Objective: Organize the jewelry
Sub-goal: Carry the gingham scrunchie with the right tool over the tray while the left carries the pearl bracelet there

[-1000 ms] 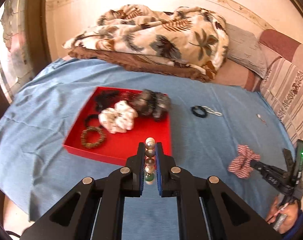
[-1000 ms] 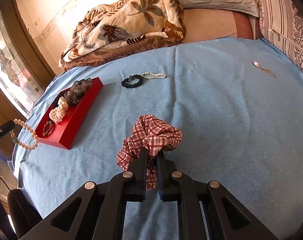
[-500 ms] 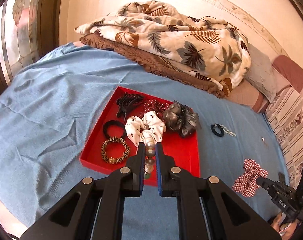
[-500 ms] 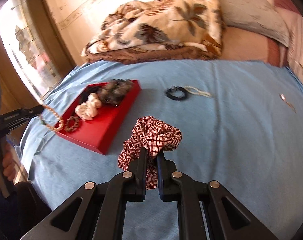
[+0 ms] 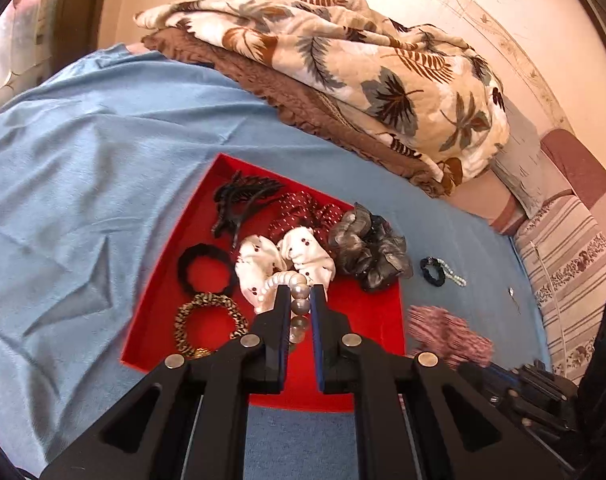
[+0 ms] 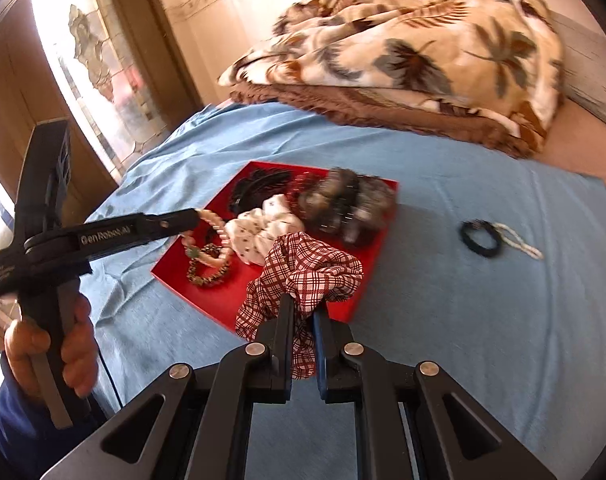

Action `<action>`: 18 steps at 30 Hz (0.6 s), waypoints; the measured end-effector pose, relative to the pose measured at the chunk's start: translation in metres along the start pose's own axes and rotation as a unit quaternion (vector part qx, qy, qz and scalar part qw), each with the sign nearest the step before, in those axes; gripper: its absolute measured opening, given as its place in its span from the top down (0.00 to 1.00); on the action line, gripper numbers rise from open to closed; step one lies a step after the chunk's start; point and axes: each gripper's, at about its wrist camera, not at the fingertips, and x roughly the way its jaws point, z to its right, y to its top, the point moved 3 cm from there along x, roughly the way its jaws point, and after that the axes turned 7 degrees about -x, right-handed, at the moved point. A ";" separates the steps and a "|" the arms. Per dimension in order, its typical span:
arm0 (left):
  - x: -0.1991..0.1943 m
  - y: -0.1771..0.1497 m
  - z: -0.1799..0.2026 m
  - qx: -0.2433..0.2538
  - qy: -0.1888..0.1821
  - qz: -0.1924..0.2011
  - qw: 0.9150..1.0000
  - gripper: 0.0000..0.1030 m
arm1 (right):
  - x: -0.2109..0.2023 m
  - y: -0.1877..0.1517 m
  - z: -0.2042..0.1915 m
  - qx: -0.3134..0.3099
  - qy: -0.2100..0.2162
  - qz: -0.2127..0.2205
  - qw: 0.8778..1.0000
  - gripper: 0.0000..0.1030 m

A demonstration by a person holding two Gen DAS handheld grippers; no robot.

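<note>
A red tray (image 5: 367,308) (image 6: 219,300) lies on the blue bedspread and holds several scrunchies, a black hair claw, a black hair tie and a leopard-print band. My left gripper (image 5: 301,292) (image 6: 195,213) is shut on a pearl bead necklace (image 5: 297,300) (image 6: 215,224), which hangs over the tray's near part. My right gripper (image 6: 305,304) is shut on a red plaid scrunchie (image 6: 307,276) (image 5: 447,332), held above the tray's near right edge. In the left wrist view the plaid scrunchie is blurred beside the tray's right edge.
A black hair tie (image 6: 479,234) (image 5: 433,270) and a small pearl bracelet (image 6: 521,242) (image 5: 453,274) lie on the bedspread right of the tray. A folded leaf-print blanket (image 5: 343,52) and pillows (image 5: 519,168) sit at the back. A hand (image 6: 51,348) holds the left gripper's handle.
Both grippers have moved in toward the red tray. The necklace now hangs over the tray, and the plaid scrunchie has been lifted off the bedspread and carried left to the tray's edge.
</note>
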 end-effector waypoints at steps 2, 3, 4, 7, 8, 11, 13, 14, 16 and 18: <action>0.005 -0.003 -0.003 -0.007 -0.009 -0.015 1.000 0.91 | 0.013 0.005 -0.007 -0.010 0.000 -0.008 1.000 0.90; 0.009 -0.006 -0.005 -0.010 -0.014 -0.025 1.000 0.91 | 0.017 0.006 -0.009 -0.013 0.001 -0.012 1.000 0.90; 0.013 -0.010 -0.007 -0.011 -0.014 -0.038 0.999 0.91 | 0.024 0.007 -0.012 -0.015 0.001 -0.018 1.000 0.90; 0.019 -0.020 -0.014 -0.010 0.007 -0.052 0.999 0.91 | 0.042 0.008 -0.014 -0.020 -0.001 -0.033 0.999 0.90; 0.020 -0.022 -0.018 -0.010 0.020 -0.055 0.998 0.91 | 0.049 0.008 -0.015 -0.022 -0.003 -0.040 0.999 0.90; 0.020 -0.021 -0.028 -0.013 0.044 -0.053 0.998 0.91 | 0.064 0.006 -0.016 -0.027 -0.006 -0.058 0.998 0.90; 0.020 -0.020 -0.034 -0.018 0.059 -0.051 0.997 0.91 | 0.074 0.003 -0.018 -0.032 -0.010 -0.070 0.997 0.90; 0.019 -0.020 -0.036 -0.019 0.065 -0.050 0.996 0.91 | 0.078 0.002 -0.018 -0.034 -0.011 -0.074 0.997 0.90; 0.018 -0.019 -0.039 -0.020 0.070 -0.046 0.996 0.91 | 0.081 0.000 -0.019 -0.037 -0.013 -0.080 0.996 0.90; 0.015 -0.018 -0.038 -0.020 0.067 -0.042 0.997 0.91 | 0.085 -0.001 -0.019 -0.041 -0.017 -0.085 0.995 0.90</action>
